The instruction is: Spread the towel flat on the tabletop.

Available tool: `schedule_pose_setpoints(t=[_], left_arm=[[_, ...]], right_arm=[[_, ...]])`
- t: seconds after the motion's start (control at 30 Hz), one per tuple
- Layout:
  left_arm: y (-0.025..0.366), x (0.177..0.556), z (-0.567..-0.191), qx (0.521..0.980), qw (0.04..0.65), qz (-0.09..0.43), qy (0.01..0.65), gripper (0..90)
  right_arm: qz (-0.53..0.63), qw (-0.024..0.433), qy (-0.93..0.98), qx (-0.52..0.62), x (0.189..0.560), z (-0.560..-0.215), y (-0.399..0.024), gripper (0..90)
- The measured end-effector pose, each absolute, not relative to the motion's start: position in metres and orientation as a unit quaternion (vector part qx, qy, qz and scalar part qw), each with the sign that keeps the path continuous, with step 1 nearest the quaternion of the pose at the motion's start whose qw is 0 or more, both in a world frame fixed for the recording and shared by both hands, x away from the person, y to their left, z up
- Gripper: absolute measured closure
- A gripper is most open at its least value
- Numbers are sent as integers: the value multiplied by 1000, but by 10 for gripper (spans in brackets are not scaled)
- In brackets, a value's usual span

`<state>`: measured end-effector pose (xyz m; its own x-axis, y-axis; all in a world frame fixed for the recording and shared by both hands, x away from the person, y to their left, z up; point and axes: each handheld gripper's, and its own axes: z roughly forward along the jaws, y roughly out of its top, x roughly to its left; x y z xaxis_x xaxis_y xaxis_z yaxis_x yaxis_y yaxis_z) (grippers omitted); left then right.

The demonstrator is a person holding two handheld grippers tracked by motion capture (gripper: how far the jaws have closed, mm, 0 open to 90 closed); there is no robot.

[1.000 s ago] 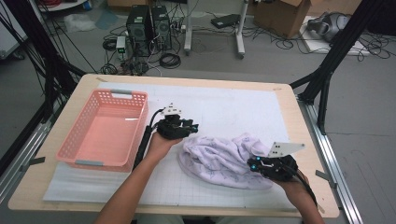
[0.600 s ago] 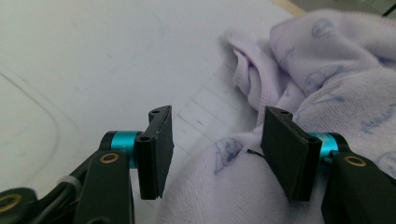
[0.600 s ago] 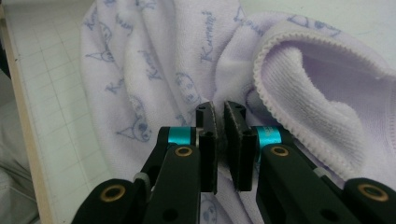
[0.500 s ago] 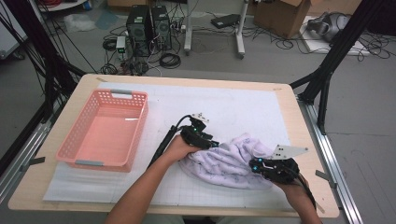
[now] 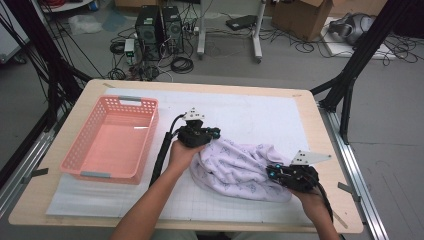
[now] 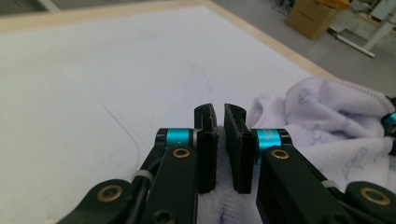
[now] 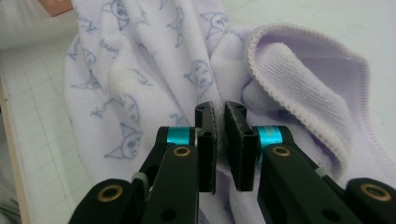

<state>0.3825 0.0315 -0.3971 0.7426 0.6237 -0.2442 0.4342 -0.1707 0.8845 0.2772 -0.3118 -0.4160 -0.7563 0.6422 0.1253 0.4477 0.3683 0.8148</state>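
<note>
A soft lavender terry towel [image 5: 240, 170] with a ribbed, stitched hem lies on a matt white gridded sheet [image 5: 260, 120] over a pale wood worktop [image 5: 320, 150], beside a perforated pink plastic basket [image 5: 112, 142]; each matt black tool carries glossy teal collars and brass fittings.

The left tool [image 5: 212, 134] has pulled back slightly, clamped on the towel's [image 5: 240, 170] edge.

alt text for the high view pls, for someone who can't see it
A person at a table holds the left gripper and right gripper, each shut on opposite ends of a crumpled lavender towel. A pink basket sits empty at the table's left.
</note>
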Motion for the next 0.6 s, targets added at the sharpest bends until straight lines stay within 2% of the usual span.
schedule_pose_setpoints(t=[0.07, 0.1, 0.13, 0.2, 0.33, 0.37, 0.4, 0.47, 0.6], left_arm=[[32, 373, -395, 762, 547, 91, 335, 834], [32, 369, -395, 767, 545, 92, 326, 835], [34, 365, -395, 773, 541, 90, 320, 834], [36, 361, -396, 774, 542, 90, 315, 834], [38, 355, -398, 779, 538, 88, 309, 834], [38, 354, -399, 780, 538, 86, 308, 834], [37, 353, -400, 779, 540, 85, 306, 834], [37, 351, -399, 778, 543, 88, 304, 834], [41, 354, -397, 768, 552, 94, 312, 834]], right_arm=[[452, 100, 823, 330, 278, -417, -309, 788], [456, 90, 822, 328, 278, -416, -306, 697], [461, 92, 818, 331, 278, -414, -307, 652], [466, 115, 808, 343, 279, -407, -310, 571], [464, 187, 768, 400, 290, -383, -318, 518], [464, 187, 768, 400, 290, -383, -318, 518], [473, 199, 753, 412, 299, -373, -317, 479], [471, 194, 754, 415, 313, -366, -309, 441], [412, 144, 787, 437, 354, -373, -283, 413]])
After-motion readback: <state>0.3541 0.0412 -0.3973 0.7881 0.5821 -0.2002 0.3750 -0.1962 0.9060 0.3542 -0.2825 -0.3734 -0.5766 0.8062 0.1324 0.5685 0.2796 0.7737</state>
